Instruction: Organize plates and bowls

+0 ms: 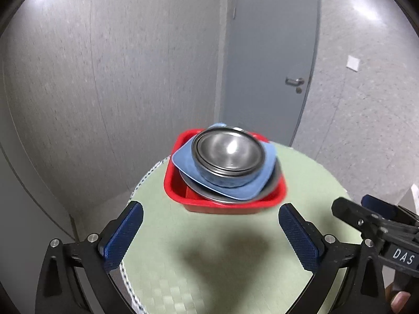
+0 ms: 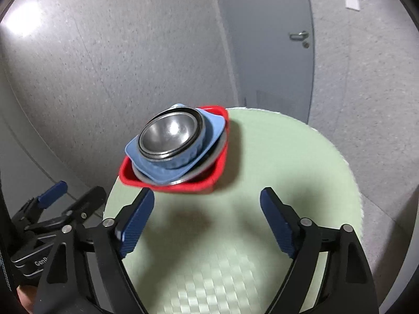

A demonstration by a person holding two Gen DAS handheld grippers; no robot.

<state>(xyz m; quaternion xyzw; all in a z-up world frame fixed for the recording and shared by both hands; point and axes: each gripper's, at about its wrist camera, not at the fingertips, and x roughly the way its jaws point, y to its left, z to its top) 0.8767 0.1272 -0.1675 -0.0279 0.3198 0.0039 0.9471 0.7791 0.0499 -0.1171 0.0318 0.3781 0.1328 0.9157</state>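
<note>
my left hand-held gripper (image 1: 210, 233) and right hand-held gripper (image 2: 207, 225) hang spread apart, empty.
beyond, on the round pale-green woven table (image 1: 235, 261), nested steel bowls (image 1: 227, 154) sit on a blue square plate (image 1: 183, 161) in a red square plastic tub (image 1: 230, 205).

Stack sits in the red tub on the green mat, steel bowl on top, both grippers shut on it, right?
No: both grippers are open and empty, short of the red tub. Left gripper and right gripper show this in their wrist views; the steel bowl tops the stack.

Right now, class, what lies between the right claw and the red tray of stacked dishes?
Only bare green mat separates the open right claw from the red tray, seen in the right wrist view.
</note>
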